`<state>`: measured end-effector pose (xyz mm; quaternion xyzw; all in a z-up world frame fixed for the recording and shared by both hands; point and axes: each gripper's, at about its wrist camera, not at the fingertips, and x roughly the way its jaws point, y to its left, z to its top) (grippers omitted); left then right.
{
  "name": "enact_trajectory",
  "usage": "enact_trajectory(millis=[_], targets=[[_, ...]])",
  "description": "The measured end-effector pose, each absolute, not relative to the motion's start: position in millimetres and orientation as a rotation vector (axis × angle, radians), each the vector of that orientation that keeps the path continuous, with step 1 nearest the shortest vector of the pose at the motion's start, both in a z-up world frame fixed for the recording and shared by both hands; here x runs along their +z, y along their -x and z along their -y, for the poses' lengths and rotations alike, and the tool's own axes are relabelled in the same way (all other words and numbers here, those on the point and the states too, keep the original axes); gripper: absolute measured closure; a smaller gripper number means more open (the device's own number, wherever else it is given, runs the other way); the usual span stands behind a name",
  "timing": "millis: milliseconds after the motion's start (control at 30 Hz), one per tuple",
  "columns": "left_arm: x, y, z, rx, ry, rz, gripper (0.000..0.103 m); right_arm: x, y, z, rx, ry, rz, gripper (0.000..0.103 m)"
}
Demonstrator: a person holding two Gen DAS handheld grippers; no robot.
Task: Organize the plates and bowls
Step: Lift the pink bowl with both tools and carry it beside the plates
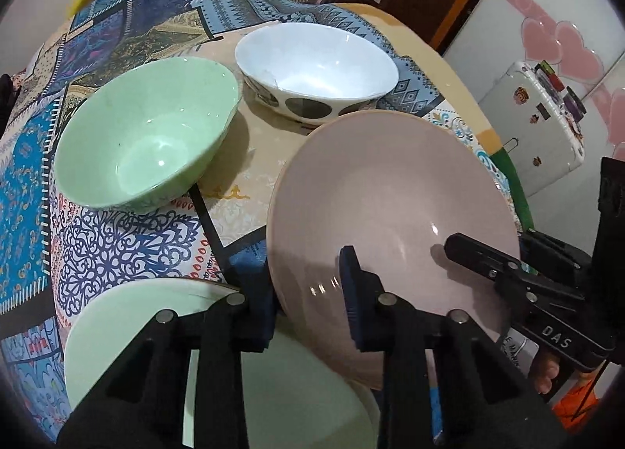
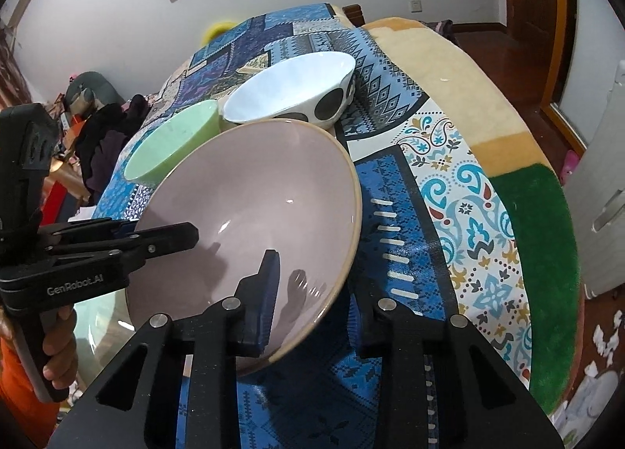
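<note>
A pink bowl point(image 1: 390, 191) is held tilted above the patterned table, gripped on opposite rims. My left gripper point(image 1: 308, 292) straddles its near-left rim, one pad inside and one outside. My right gripper point(image 2: 312, 292) straddles the other rim of the bowl point(image 2: 254, 191); it shows in the left wrist view point(image 1: 480, 261). A pale green plate point(image 1: 117, 324) lies under the bowl at the near edge. A green bowl point(image 1: 148, 136) and a white bowl with dark spots point(image 1: 316, 70) stand upright behind; both show in the right wrist view, green point(image 2: 175, 136) and white point(image 2: 293, 89).
The patterned cloth point(image 2: 449, 214) covers the table; its right edge drops to a green and yellow blanket point(image 2: 535, 234). A white suitcase point(image 1: 535, 128) stands on the floor to the right. Clothes point(image 2: 105, 136) are piled beyond the left side.
</note>
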<state>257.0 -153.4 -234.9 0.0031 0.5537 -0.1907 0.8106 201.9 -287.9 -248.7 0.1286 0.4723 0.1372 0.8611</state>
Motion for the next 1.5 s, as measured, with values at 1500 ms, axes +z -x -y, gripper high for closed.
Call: enact_trajectory(millis=[1500], targets=[[-128.1, -98.6, -40.4, -0.173, 0.171, -0.924, 0.074, -173.9, -145.9, 94.6, 0.599, -0.082, -0.847, 0.075]])
